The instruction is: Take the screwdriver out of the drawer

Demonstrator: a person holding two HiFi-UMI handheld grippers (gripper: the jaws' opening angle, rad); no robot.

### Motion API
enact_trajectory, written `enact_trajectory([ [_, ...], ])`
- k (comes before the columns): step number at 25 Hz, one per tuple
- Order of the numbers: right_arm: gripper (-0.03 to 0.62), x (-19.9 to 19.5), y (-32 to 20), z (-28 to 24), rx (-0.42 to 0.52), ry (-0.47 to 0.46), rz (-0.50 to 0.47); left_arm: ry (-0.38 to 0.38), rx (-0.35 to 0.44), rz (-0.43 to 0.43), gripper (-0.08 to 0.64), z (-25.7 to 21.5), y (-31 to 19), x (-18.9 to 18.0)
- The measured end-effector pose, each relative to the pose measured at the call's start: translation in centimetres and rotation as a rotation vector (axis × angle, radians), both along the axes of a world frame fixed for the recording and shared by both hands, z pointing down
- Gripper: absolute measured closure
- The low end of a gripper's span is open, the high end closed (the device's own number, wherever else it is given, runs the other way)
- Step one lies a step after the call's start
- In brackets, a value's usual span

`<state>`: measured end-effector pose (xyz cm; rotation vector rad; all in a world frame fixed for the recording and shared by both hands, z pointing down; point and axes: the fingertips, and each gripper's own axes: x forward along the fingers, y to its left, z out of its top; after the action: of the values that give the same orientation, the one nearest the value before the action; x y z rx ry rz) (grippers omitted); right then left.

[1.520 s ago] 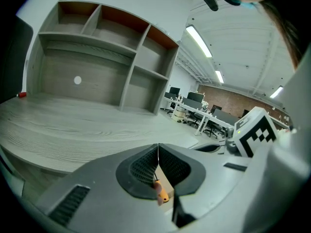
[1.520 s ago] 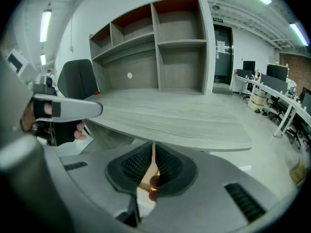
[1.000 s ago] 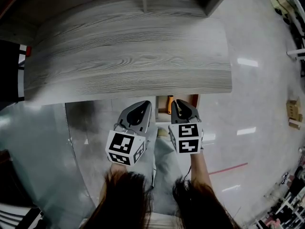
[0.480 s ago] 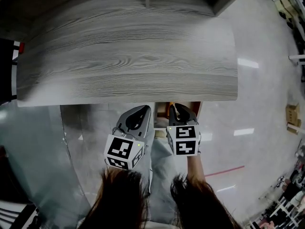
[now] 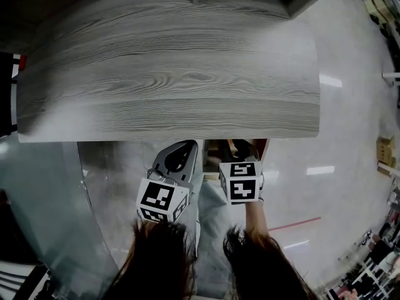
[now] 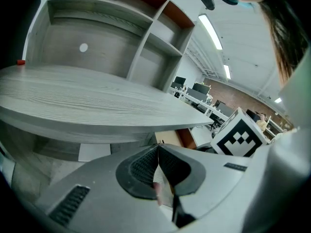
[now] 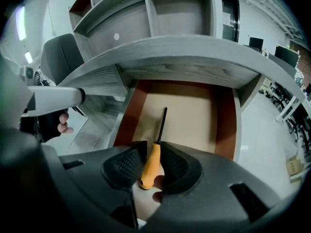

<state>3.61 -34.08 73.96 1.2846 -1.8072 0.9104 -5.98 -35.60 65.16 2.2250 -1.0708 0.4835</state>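
Note:
The screwdriver [image 7: 149,165], orange handle and thin black shaft, lies in the open drawer [image 7: 194,115] under the desk top. My right gripper [image 7: 153,143] reaches into the drawer, and its two jaw tips press the handle from either side. In the head view the right gripper [image 5: 240,150] is partly tucked under the desk edge, and the screwdriver is hidden there. My left gripper [image 5: 186,146] hangs just left of the drawer with its jaws together and nothing between them [image 6: 158,148].
The grey wood desk top [image 5: 169,80] overhangs the drawer closely. Open shelves [image 7: 175,8] rise behind the desk. The drawer's brown side walls [image 7: 224,125] flank the screwdriver. A grey chair [image 7: 58,55] stands to the left. Glossy floor [image 5: 350,136] lies to the right.
My right gripper has moved forward under the desk edge into the drawer and onto the handle. The screwdriver no longer shows in the head view. The left gripper has barely moved.

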Motion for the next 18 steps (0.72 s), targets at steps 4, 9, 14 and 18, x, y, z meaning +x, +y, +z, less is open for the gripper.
enact_trajectory([
  [4,0.488,0.1,0.0,1.2,-0.032,0.005,0.004,0.007,-0.006,0.001,0.541,0.8,-0.1,0.3],
  [9,0.474,0.2,0.0,2.5,-0.077,0.007,0.027,0.016,0.000,0.010,0.541,1.7,-0.4,0.5],
  [14,0.471,0.0,0.3,3.3,-0.115,0.005,0.034,0.012,-0.003,0.018,0.541,2.1,-0.6,0.5],
  [18,0.471,-0.2,0.4,3.9,-0.141,0.012,0.032,0.005,-0.019,0.016,0.541,2.3,-0.9,0.4],
])
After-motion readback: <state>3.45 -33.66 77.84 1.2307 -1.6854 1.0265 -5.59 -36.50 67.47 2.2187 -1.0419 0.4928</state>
